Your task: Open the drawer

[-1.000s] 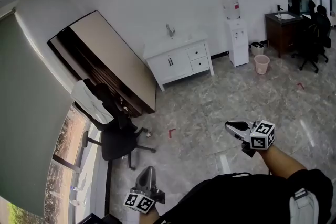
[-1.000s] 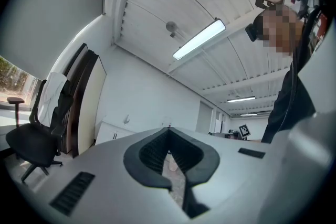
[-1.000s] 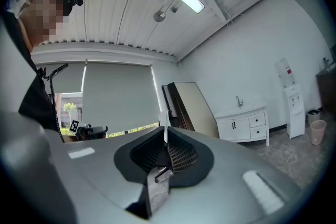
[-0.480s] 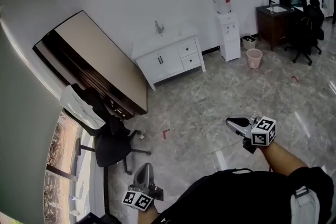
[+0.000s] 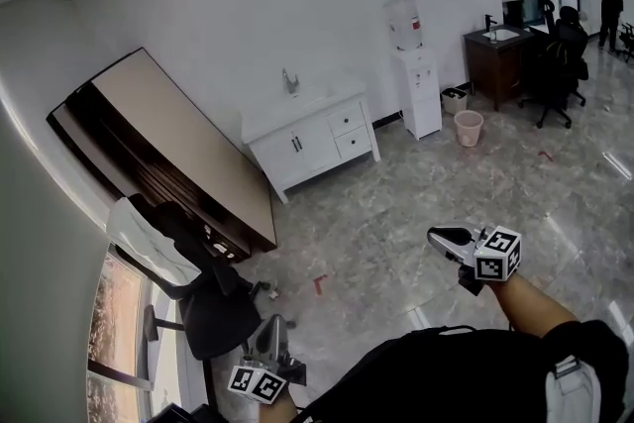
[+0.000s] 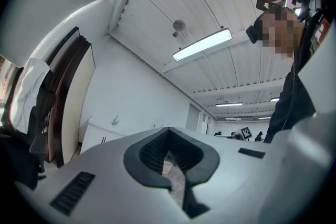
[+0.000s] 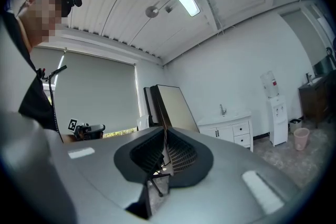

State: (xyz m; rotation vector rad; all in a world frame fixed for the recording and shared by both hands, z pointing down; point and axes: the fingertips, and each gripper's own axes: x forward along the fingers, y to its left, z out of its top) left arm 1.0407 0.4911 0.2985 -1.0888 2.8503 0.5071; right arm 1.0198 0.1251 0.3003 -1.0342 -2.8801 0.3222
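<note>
The drawers (image 5: 349,130) sit in the right half of a white sink cabinet (image 5: 297,139) that stands against the far wall, with a faucet (image 5: 288,80) on its top. There are two of them, one above the other, and both fronts lie flush with the cabinet, so they are closed. Two closed doors take up the cabinet's left half.

Both pairs of tongs are near, well apart from the cabinet, over the grey marbled floor (image 5: 396,203). The left tongs (image 5: 274,324) are at the near left. In the left gripper view their tips meet and nothing is caught in the hollow behind them, so they are clenched and empty. The right tongs (image 5: 443,236) are at the near right and point left across the floor. The right gripper view shows their ribbed pads pressed together at the tip with nothing between them, also clenched and empty.

Just right of the cabinet stands a white water dispenser (image 5: 416,89), and right of that a pink wastebasket (image 5: 468,128) on the floor. A dark table (image 5: 500,59) with black office chairs beside it is at the far right, and a person (image 5: 611,5) stands beyond it. At the left a large beige board (image 5: 188,129) leans against the wall. Near it is a black office chair (image 5: 213,297) with a white garment (image 5: 149,238) draped over its back. A small red mark (image 5: 318,283) lies on the floor between the chair and the right tongs.
</note>
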